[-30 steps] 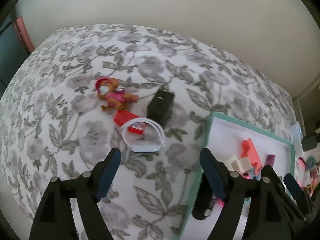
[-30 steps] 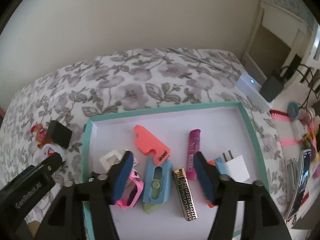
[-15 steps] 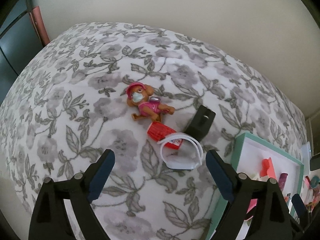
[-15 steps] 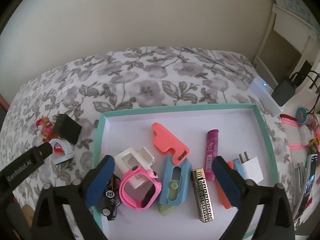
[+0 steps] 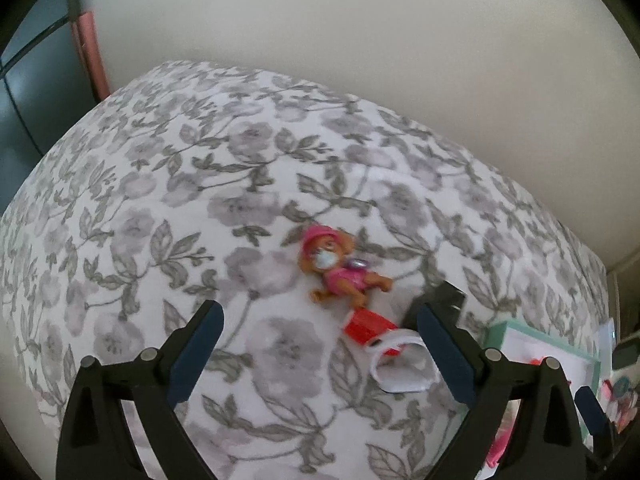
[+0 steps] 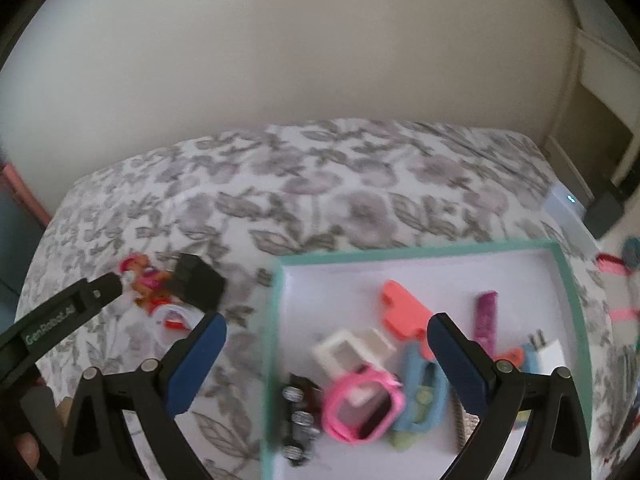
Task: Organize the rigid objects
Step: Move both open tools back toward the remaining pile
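Note:
On the floral bedspread lie a toy dog in pink, a red piece, a white band and a black block. My left gripper is open and empty, hovering just short of them. My right gripper is open and empty above the left edge of the teal-rimmed tray. The tray holds a pink watch, a black toy car, a white frame, a coral piece, a blue piece and a magenta tube. The toy dog and black block also show there.
The tray's corner shows at the lower right of the left wrist view. A white device with a lit dot and a dark adapter sit past the bed's right edge. A wall rises behind the bed.
My left gripper swung left and back, so the loose objects now sit between its fingers' right half. My right gripper pulled back and left, and its jaws opened wider over the tray edge.

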A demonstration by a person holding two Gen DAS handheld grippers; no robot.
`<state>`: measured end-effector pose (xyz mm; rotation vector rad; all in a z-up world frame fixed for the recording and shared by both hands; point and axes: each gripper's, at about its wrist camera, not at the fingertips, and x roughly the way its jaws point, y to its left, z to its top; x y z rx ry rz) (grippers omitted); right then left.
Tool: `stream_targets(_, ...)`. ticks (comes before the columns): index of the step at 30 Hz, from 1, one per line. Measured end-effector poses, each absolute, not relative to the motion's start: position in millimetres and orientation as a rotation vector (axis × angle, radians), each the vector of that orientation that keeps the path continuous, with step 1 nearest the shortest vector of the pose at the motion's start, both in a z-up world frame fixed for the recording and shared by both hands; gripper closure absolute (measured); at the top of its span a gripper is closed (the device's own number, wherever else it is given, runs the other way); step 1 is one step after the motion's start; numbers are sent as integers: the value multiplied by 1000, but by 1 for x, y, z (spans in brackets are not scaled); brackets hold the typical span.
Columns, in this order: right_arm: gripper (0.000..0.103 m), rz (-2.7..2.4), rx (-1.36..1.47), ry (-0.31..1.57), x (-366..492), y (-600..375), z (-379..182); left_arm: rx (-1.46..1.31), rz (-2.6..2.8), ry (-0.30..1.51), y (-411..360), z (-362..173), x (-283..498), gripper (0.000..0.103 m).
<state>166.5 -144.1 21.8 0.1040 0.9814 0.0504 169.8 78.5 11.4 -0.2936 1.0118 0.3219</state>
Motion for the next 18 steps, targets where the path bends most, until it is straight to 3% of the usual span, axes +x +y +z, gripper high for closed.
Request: stream_targets(18, 1, 259, 90, 1081, 196, -64, -25, -401, 452, 1128, 130, -35, 178, 5)
